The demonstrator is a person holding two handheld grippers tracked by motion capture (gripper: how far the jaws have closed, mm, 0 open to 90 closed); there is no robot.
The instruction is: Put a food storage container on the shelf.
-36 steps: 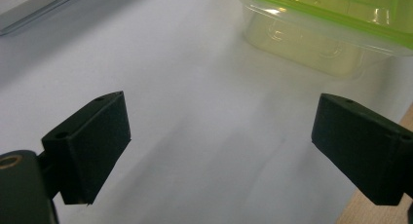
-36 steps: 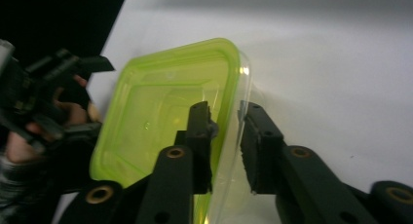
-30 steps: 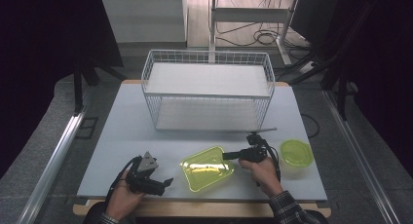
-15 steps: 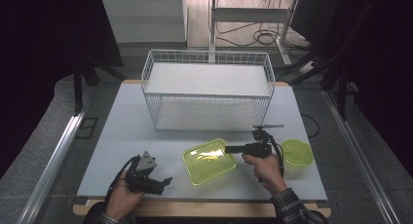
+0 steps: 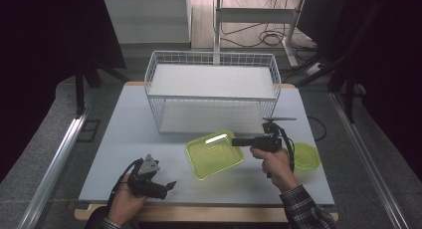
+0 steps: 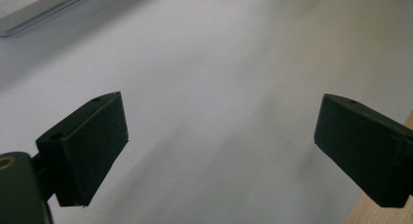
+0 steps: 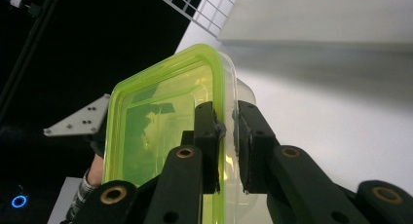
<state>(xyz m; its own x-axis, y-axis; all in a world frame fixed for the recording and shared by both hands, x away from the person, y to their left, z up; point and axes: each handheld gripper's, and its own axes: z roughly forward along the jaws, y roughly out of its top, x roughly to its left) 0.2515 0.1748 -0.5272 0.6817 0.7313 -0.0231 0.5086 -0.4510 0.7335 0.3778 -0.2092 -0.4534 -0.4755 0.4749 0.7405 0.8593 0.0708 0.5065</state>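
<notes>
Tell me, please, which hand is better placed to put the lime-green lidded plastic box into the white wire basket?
The right: the right gripper already clamps the lime-green lidded plastic box beside the white wire basket. The left gripper sits open, far off.

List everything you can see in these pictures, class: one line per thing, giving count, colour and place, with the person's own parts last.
Table: one, pale grey, centre.
Wire basket: one, white, far middle of table.
Lidded container: one, yellow-green, tilted, held in front of basket.
Round container: one, yellow-green, table's right side.
Right tongs: one pair, black, shut on the lidded container's rim.
Left tongs: one pair, black, open, near-left of table.
Hands: two, near edge.
</notes>
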